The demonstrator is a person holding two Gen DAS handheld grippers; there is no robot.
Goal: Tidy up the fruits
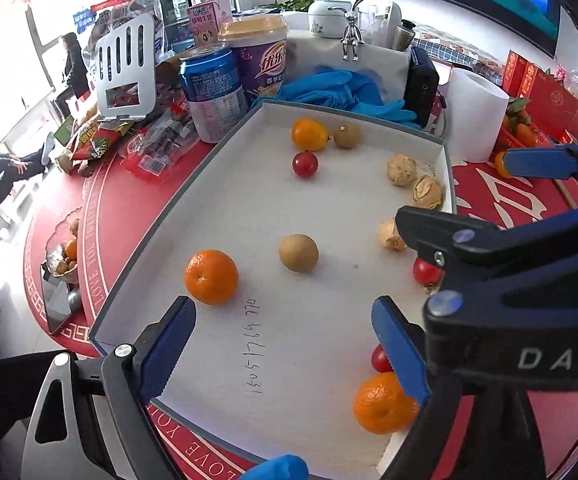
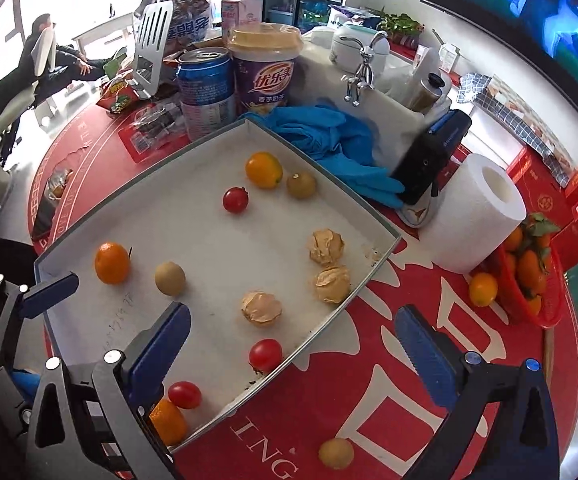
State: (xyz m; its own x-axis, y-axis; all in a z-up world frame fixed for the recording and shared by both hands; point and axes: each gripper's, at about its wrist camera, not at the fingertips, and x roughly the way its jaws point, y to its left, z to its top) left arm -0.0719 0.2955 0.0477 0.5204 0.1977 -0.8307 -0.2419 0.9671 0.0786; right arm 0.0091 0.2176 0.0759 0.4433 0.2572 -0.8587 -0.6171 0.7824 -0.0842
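While both jaws gape wide, the left hand-held gripper [image 1: 285, 356] and right hand-held gripper [image 2: 293, 356] grip nothing; fruits lie scattered in the white tray [image 2: 217, 248], one orange [image 1: 211, 277] near the left fingers.

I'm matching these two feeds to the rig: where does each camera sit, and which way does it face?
Left wrist: on the left claw, angled down over the tray's near end; its own open fingers and the right claw show.
Right wrist: on the right claw, angled down at the tray's right edge; the left claw shows.
Both share the tray, the blue can, the paper roll.
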